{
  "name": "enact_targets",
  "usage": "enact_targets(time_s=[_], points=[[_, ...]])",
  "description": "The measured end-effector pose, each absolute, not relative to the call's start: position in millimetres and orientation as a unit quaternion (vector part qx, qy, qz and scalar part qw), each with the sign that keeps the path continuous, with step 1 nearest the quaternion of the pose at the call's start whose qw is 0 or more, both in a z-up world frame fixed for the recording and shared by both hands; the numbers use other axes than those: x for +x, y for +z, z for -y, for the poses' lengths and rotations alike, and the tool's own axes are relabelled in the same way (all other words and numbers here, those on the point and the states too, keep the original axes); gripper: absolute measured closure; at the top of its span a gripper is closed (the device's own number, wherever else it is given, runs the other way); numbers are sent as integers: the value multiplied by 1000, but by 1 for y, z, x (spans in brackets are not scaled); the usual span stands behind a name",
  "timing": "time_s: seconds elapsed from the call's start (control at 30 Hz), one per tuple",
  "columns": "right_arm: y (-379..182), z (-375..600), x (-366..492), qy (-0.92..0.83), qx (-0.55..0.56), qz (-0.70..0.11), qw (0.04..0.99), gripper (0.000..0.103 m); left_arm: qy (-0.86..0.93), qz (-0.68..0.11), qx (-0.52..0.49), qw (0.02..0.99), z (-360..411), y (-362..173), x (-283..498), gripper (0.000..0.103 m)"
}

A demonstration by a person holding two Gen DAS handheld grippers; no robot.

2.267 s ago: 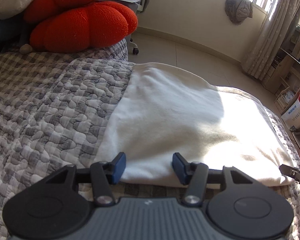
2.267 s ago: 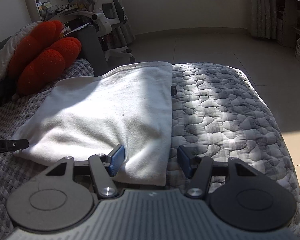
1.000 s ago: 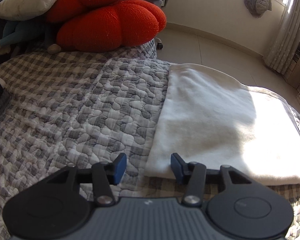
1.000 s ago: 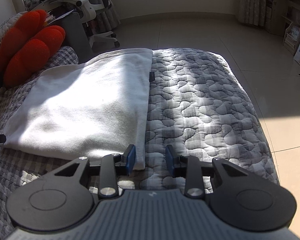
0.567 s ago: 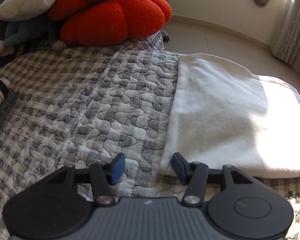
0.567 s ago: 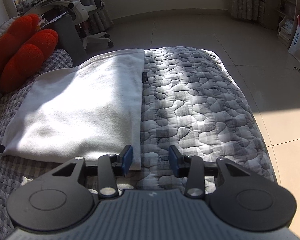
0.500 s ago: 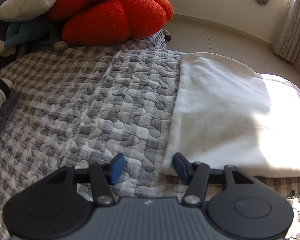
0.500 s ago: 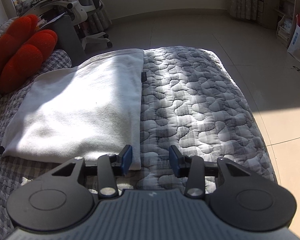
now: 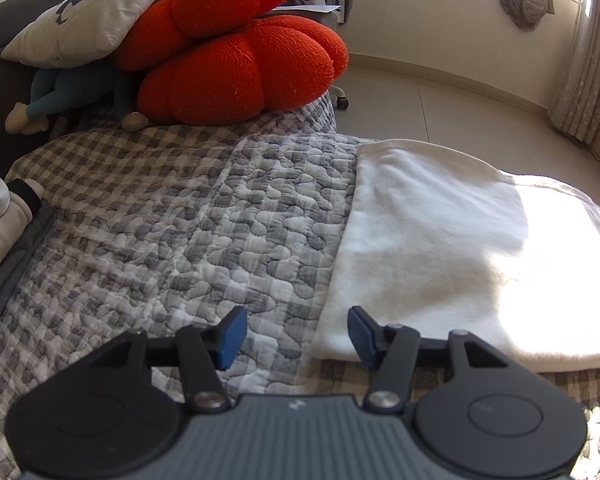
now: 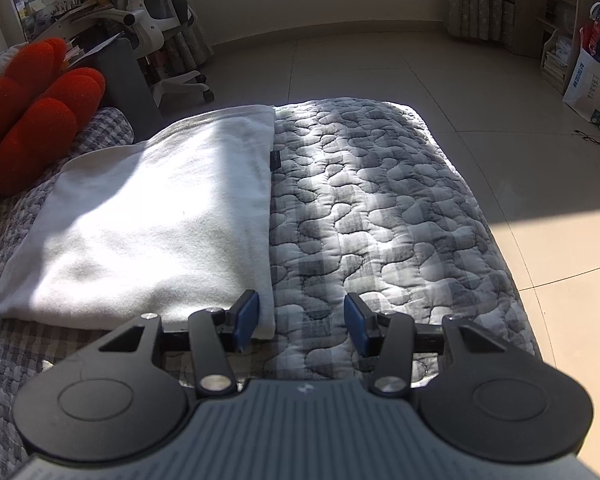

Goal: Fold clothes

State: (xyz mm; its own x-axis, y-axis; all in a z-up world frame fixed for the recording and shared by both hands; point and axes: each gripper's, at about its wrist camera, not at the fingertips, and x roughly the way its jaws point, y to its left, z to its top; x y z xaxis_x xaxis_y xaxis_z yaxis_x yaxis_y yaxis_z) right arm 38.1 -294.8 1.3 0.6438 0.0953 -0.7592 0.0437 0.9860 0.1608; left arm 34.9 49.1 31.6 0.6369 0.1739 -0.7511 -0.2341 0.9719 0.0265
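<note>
Folded white garment (image 9: pixel 440 248) lies crosswise between both tongs: left tongs (image 9: pixel 294 334) released at its near-left corner, right tongs (image 10: pixel 300 322) opening, empty, at near-right.

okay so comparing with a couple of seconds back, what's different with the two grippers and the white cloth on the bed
Both grippers slid outward to the near corners of the folded white garment. The left gripper now straddles its left corner, open, gripping nothing. The right gripper narrowed on the way to the right corner, and its jaws are opening again, one pad beside the edge. The garment, quilt and red cushion stayed put.
</note>
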Motion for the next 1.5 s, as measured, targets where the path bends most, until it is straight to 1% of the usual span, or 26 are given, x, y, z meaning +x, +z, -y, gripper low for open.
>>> enact_targets(time_s=[0.07,0.1,0.2,0.37,0.5,0.57,0.63,0.67,0.7,0.8,0.87,1.07,1.1,1.17,1.23,1.37,1.5], points=[[4,293,37,11,79,-417,905,54,107,-410,-32,905,-44,31,35,46],[6,291,37,8,76,-412,908,51,104,-408,-29,906,-41,32,34,46],[12,278,32,17,54,-378,924,49,92,-401,-19,911,-31,34,34,44],[19,240,25,77,9,-334,939,49,65,-369,17,927,-3,41,39,44],[19,216,25,121,9,-318,940,49,37,-338,55,939,23,39,41,43],[11,208,32,128,5,-330,935,49,32,-342,72,937,32,30,44,41],[0,204,42,119,-5,-357,927,48,33,-367,88,926,36,16,48,41],[-2,204,44,117,-4,-362,925,44,35,-378,94,920,36,9,50,41],[-4,204,45,115,-2,-365,924,42,35,-376,94,921,35,6,49,40],[-3,212,49,116,19,-375,920,42,29,-379,91,920,31,7,50,39],[-6,217,49,111,32,-382,917,41,31,-388,67,919,25,7,52,38],[-9,223,47,111,45,-385,915,40,30,-382,61,922,23,3,50,35],[-9,224,47,111,44,-385,915,40,29,-383,58,922,22,3,51,33],[-8,224,47,111,34,-385,915,39,30,-386,49,921,17,2,53,28],[-8,228,47,107,30,-387,916,38,26,-390,38,920,13,2,54,26],[-8,237,48,105,46,-389,914,37,25,-393,33,919,11,2,55,25],[-3,233,44,95,40,-378,920,37,32,-384,53,921,17,2,53,25]])
